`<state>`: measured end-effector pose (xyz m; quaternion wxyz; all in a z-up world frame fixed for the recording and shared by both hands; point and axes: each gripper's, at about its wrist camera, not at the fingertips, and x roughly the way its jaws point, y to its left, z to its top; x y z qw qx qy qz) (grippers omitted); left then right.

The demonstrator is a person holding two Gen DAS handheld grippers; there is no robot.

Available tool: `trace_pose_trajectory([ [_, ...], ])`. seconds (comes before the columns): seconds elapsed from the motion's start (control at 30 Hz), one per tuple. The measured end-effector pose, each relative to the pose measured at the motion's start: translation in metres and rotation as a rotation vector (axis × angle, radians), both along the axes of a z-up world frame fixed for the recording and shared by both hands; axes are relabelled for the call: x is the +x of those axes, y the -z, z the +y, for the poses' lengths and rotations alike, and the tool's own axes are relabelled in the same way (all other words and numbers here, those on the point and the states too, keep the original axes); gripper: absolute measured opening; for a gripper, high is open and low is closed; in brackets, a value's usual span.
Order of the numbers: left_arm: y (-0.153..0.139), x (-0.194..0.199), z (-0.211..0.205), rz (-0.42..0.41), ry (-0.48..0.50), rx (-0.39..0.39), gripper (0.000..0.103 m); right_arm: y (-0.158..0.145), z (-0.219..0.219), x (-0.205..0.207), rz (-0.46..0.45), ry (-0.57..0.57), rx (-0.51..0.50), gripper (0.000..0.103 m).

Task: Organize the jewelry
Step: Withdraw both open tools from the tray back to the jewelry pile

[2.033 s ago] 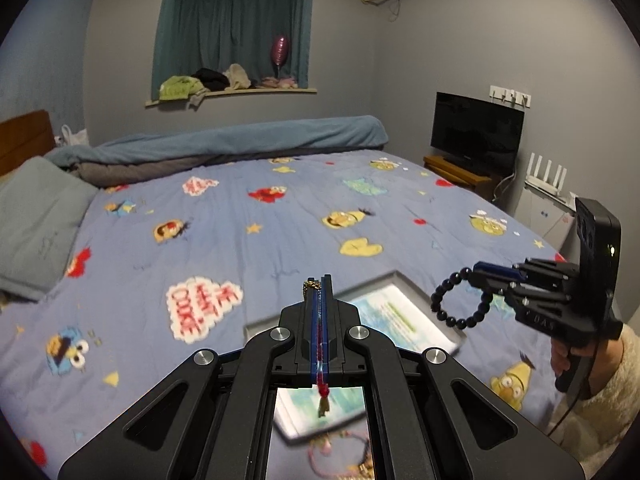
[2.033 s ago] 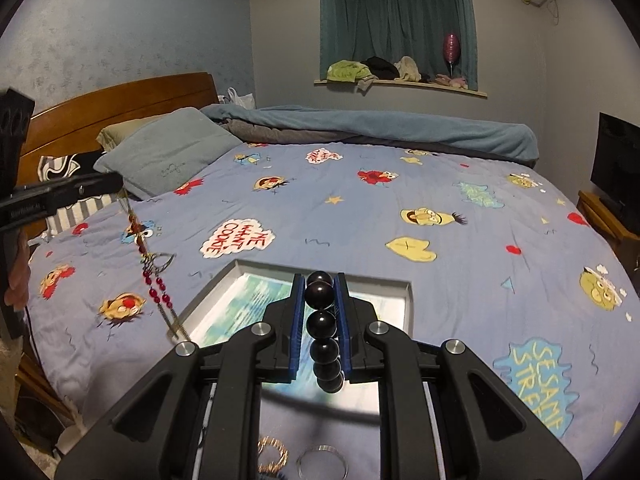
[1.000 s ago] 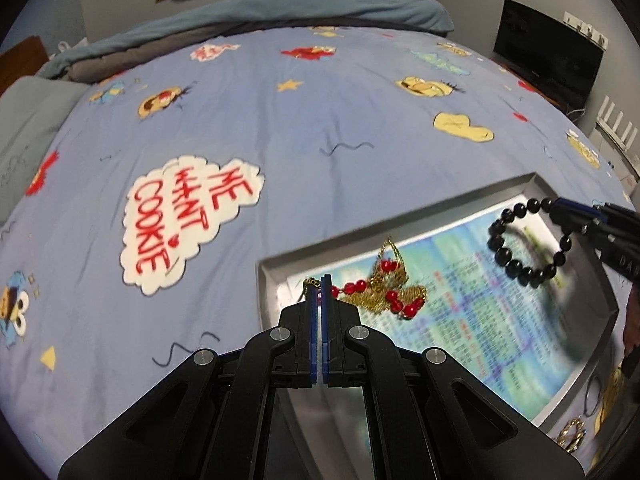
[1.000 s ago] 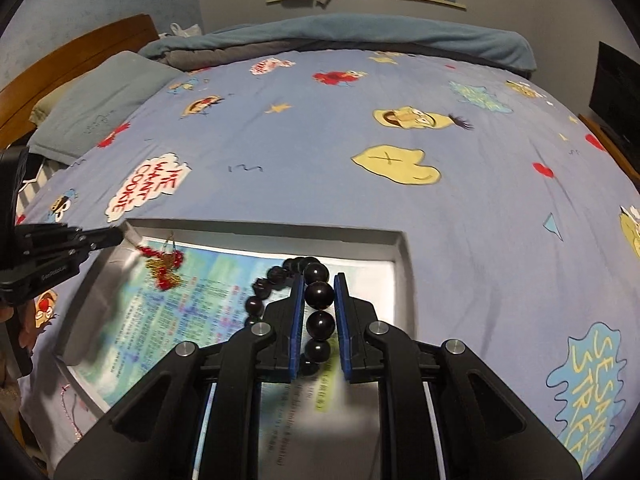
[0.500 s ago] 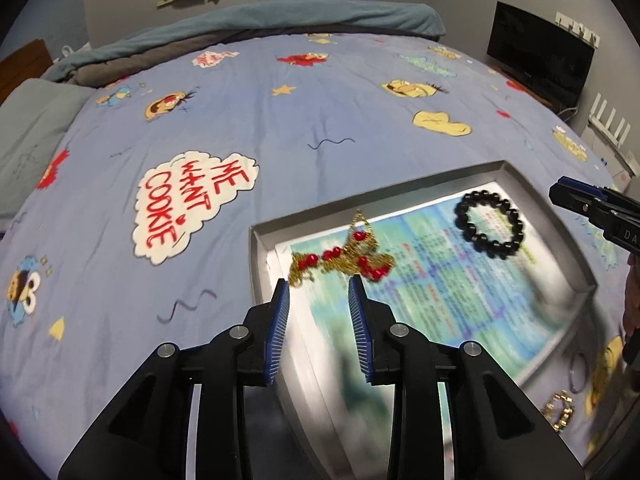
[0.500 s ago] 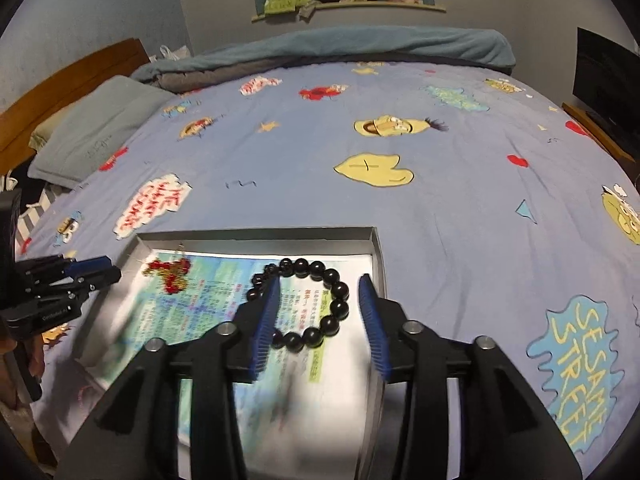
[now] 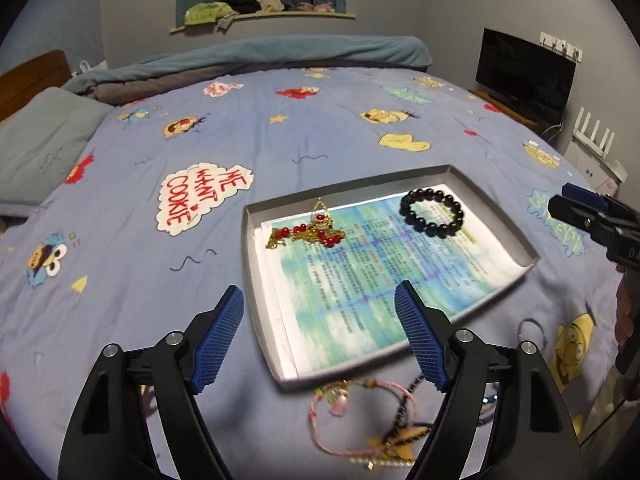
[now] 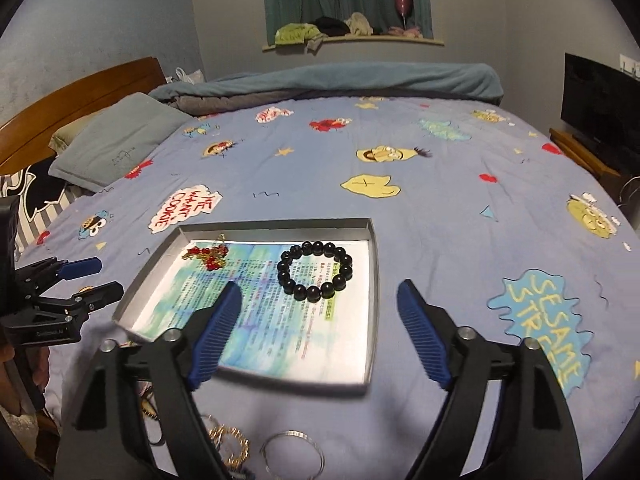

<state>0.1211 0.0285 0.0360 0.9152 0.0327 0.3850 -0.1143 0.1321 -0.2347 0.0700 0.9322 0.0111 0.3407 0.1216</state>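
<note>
**Grey tray holds two pieces, more wait on the bed**

Grey cardboard tray (image 7: pixel 494 216) lies on the bed (image 7: pixel 280 148), lined with a printed blue-green leaflet whose small text is unreadable. Inside rest the black bead bracelet (image 7: pixel 432 214) and, well apart from it, the gold chain with red beads (image 7: pixel 306 234).

Both tools are empty, their jaws opening wide: the left tool (image 7: pixel 320 340) above the tray's near edge, the right tool (image 8: pixel 318 328) likewise.

Loose pieces remain on the bedspread: a pink cord bracelet (image 7: pixel 360 416) and a silver ring bangle (image 8: pixel 292 454). Picking one up next would go best with a low approach, pinching a single strand so neighbours don't tangle.

Readable on the bedspread: "WE WANT COOKIE" (image 7: pixel 204 198) and "SESAME STREET" (image 8: pixel 544 320).
</note>
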Motion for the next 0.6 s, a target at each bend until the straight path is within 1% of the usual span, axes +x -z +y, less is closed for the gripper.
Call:
trace_pose_trajectory([
  [0.03,-0.002,-0.006,0.001,-0.012,-0.006,0.001,0.089,-0.002,-0.001,-0.006,-0.007,-0.002,-0.001,0.087],
  [0.07,-0.004,-0.01,0.001,-0.023,-0.01,0.002,0.092,-0.003,-0.001,-0.011,-0.013,-0.004,-0.001,0.09],
  [0.17,-0.007,-0.024,0.004,-0.038,-0.019,0.002,0.093,-0.005,-0.001,-0.027,-0.034,-0.005,-0.002,0.098],
  [0.27,-0.007,-0.037,0.009,-0.047,-0.044,-0.002,0.094,-0.004,-0.002,-0.041,-0.057,0.009,-0.008,0.097],
  [0.43,-0.003,-0.057,0.023,-0.079,-0.068,-0.056,0.095,0.007,-0.007,-0.057,-0.06,0.029,0.01,0.097],
  [0.6,0.006,-0.067,0.032,-0.077,-0.081,-0.043,0.095,0.019,-0.008,-0.065,-0.035,0.031,-0.009,0.097],
])
